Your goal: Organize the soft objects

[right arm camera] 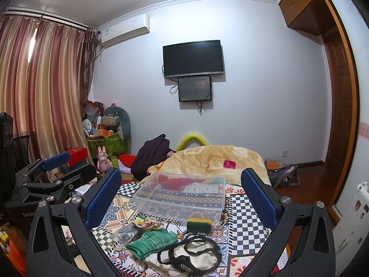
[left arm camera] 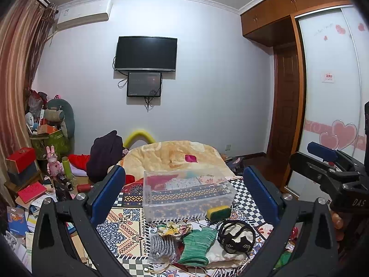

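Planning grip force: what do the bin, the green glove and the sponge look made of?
Clear bin: looks like rigid glossy plastic; the bedspread pattern shows through it. Green glove: ribbed knit yarn, matte. Sponge: yellow foam with a green, probably abrasive, scouring layer.

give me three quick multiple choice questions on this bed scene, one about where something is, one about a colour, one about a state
1. Where does the sponge lie?
A. inside the clear bin
B. on the patterned cover just in front of the clear bin
C. on the floor by the door

2. What colour is the ribbed knit glove?
A. green
B. red
C. white

3. How do the jaws of the left gripper and right gripper stand?
A. both shut on cloth
B. left shut, right open
C. both open, holding nothing

Answers: 1 B, the sponge rests outside the front wall of the clear bin. 2 A, its knit is plainly green in both views. 3 C, each view shows a wide gap between the blue pads, with nothing between them.
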{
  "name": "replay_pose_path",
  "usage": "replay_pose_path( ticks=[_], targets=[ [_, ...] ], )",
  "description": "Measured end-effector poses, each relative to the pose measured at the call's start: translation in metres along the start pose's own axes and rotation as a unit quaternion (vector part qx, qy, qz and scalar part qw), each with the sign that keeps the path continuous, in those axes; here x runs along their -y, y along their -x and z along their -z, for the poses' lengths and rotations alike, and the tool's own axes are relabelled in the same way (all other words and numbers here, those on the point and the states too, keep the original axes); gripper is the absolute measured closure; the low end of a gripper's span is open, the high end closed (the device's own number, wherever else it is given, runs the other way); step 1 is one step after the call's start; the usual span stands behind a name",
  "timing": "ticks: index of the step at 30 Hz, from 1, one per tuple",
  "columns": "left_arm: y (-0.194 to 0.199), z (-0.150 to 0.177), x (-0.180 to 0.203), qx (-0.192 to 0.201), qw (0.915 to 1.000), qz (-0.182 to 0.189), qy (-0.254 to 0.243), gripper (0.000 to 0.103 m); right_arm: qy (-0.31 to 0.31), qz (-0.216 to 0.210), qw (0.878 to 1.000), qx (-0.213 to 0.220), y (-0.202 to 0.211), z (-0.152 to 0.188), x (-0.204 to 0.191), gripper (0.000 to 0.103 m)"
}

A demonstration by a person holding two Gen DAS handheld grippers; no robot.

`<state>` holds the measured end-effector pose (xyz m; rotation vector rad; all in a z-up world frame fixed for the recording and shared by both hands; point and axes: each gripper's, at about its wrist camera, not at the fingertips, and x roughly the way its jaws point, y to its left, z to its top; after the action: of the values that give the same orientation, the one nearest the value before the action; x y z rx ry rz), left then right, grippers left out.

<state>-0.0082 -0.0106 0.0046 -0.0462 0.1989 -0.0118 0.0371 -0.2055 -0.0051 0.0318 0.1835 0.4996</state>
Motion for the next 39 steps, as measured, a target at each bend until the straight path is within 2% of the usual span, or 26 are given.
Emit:
replay_pose_path(
  ticks=[8,13,17,22,28,33,35,37,39],
  targets=[
    [-0.011,0.007,0.001,-0.017,0.9999,0.002,0.000,0.000,-0.003,0.004,1.000,-0.010,-0.008,0.005,0.005,0.000],
    [-0.030,0.020,-0.004,-0.057,0.9984,0.006,0.006,0.000,-0.007,0.013,0.999,-0.036,-0.022,0.017,0.013,0.000],
    [-0.050,0.039,-0.009,-0.100,0.9949,0.009,0.011,0.000,-0.009,0.024,0.997,-0.070,-0.036,0.033,0.023,0.000],
    [-0.079,0.073,-0.023,-0.168,0.9851,0.015,0.030,0.000,-0.017,0.031,0.991,-0.126,-0.056,0.060,0.038,0.000],
    [-0.108,0.108,-0.041,-0.221,0.9745,-0.005,0.040,0.000,-0.035,0.032,0.980,-0.194,-0.078,0.091,0.057,0.000],
    [-0.131,0.121,-0.058,-0.241,0.9681,-0.005,0.067,0.000,-0.052,0.041,0.969,-0.239,-0.094,0.115,0.074,0.000],
    [-0.139,0.122,-0.060,-0.242,0.9678,0.000,0.069,0.006,-0.056,0.042,0.965,-0.252,-0.099,0.123,0.078,0.000],
    [-0.149,0.124,-0.060,-0.249,0.9661,0.007,0.069,0.012,-0.058,0.040,0.962,-0.262,-0.103,0.131,0.081,0.006],
    [-0.160,0.127,-0.059,-0.257,0.9637,0.014,0.071,0.014,-0.059,0.033,0.958,-0.277,-0.107,0.136,0.082,0.014]
  ],
)
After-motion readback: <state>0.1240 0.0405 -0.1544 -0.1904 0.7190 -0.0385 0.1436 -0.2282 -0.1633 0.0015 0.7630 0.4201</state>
